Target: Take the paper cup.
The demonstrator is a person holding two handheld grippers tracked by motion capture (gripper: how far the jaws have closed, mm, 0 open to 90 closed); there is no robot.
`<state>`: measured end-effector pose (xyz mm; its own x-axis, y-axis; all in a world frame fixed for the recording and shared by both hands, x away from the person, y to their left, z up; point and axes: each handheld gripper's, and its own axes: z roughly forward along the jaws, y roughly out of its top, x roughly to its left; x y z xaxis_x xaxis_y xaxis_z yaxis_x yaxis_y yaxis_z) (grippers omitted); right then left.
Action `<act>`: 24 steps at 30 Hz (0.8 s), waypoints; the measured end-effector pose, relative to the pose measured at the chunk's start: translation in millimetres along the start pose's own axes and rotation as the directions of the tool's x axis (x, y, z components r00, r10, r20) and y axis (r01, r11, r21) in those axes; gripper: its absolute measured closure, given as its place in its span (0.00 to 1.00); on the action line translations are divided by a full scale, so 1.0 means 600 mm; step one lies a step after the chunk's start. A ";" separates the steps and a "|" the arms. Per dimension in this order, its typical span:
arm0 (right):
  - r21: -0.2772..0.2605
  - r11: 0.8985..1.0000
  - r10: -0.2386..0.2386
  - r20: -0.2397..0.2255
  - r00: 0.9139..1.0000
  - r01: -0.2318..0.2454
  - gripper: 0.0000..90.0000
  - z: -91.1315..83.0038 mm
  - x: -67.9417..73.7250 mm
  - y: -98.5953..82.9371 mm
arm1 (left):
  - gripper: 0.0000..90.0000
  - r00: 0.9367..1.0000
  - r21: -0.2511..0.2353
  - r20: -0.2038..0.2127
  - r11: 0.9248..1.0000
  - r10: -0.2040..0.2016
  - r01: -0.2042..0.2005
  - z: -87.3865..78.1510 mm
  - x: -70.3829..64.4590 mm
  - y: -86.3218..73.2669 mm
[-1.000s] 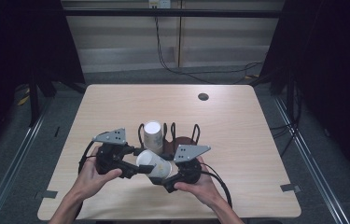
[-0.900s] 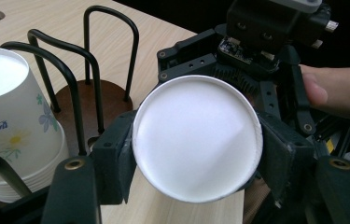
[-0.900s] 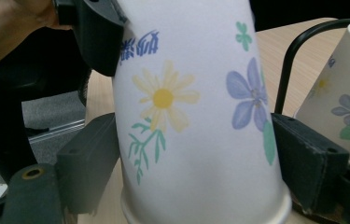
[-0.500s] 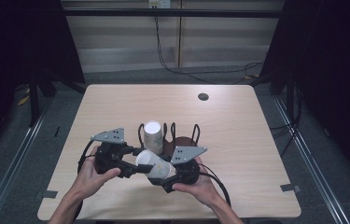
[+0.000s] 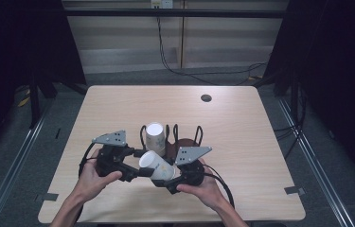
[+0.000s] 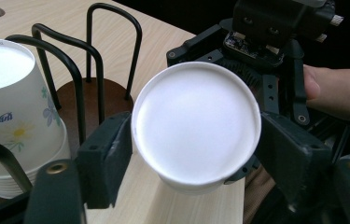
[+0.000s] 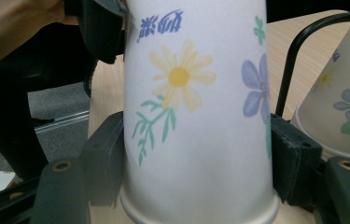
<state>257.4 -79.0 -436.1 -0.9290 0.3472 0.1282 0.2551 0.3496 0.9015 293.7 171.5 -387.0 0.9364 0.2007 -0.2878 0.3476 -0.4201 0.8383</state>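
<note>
Both forearms enter from the near edge, angled inward. Left hand (image 5: 91, 178) grips the left gripper (image 5: 135, 166), pointing right; right hand (image 5: 202, 186) grips the right gripper (image 5: 158, 178), pointing left. The two heads meet nose to nose. Each gripper's fingers (image 6: 103, 154) are closed against what sits between them; right fingers (image 7: 105, 149) likewise.

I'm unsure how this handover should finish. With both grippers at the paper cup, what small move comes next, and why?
Probably open the left gripper: the right gripper already clamps the paper cup, freeing it for the cup stack in the rack.
</note>
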 end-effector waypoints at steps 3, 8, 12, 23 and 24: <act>0.004 1.000 0.006 -0.002 1.000 -0.006 0.35 -0.002 -0.002 0.000 | 0.30 1.000 -0.013 0.001 1.000 0.002 -0.002 -0.003 0.000 0.000; 0.011 1.000 0.012 -0.002 1.000 -0.012 0.36 -0.005 -0.004 0.000 | 0.26 1.000 -0.015 -0.004 1.000 0.000 0.000 -0.007 0.002 0.001; 0.026 0.999 0.019 -0.001 1.000 -0.019 0.36 -0.007 -0.006 0.000 | 0.22 1.000 -0.017 -0.017 1.000 0.001 -0.002 -0.012 0.002 0.000; 0.049 0.998 0.034 0.020 0.999 -0.035 0.36 -0.022 -0.015 0.000 | 0.19 1.000 -0.010 -0.030 1.000 0.008 -0.008 -0.008 0.001 -0.005; 0.052 0.998 0.035 0.023 0.999 -0.036 0.36 -0.023 -0.016 0.000 | 0.19 0.999 -0.008 -0.030 1.000 0.010 -0.010 -0.008 0.000 -0.005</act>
<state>262.3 -94.4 -431.6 -0.9131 0.3790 0.1502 0.3022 0.3819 0.8734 292.4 177.1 -387.2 0.9379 0.2233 -0.2655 0.3380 -0.4152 0.8446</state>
